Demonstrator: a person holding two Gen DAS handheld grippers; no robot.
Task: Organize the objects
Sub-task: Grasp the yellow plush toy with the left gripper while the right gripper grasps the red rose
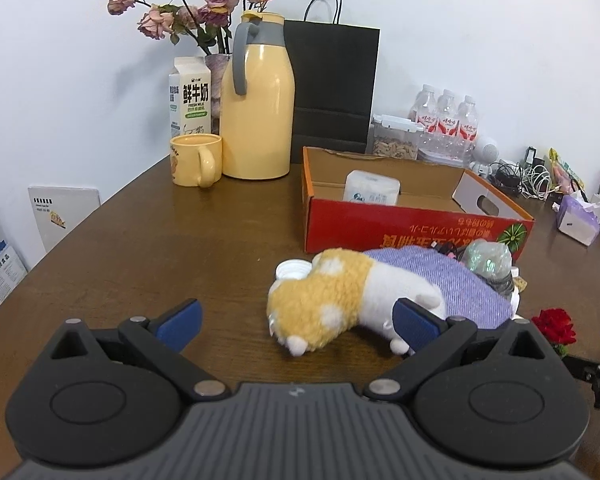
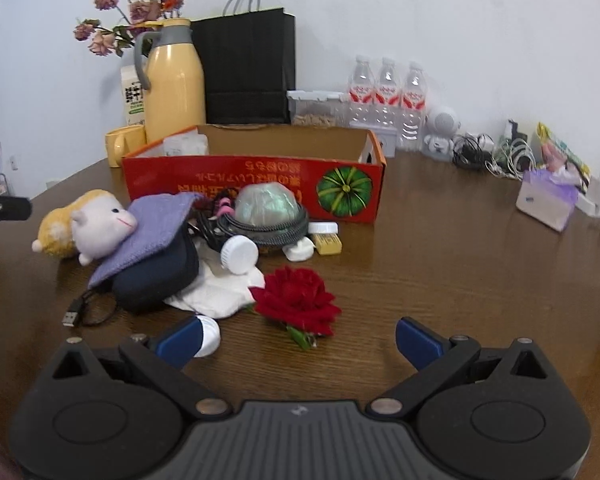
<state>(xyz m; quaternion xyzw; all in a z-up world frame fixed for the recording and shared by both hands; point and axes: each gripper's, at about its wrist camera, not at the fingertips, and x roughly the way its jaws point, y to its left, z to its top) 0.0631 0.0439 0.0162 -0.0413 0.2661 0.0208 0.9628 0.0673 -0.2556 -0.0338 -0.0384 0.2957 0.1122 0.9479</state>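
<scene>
Left gripper (image 1: 298, 322) low over the bench (image 1: 140, 248), fingers wide, nothing held; plush toy (image 1: 332, 304) lies on its side between and just past the tips, right fingertip (image 1: 414, 322) overlapping its white part, contact unclear. Purple cloth (image 1: 452, 280) drapes over the toy's far end. Right gripper (image 2: 298, 340) also spread wide, empty, red flower (image 2: 296, 300) lying just ahead of it. White cloth (image 2: 220, 292), dark pouch (image 2: 156, 280), cable coil (image 2: 264, 228) piled in front of the red cardboard box (image 2: 256, 184). Yellow jug (image 1: 256, 108) and mug (image 1: 196, 160) behind.
</scene>
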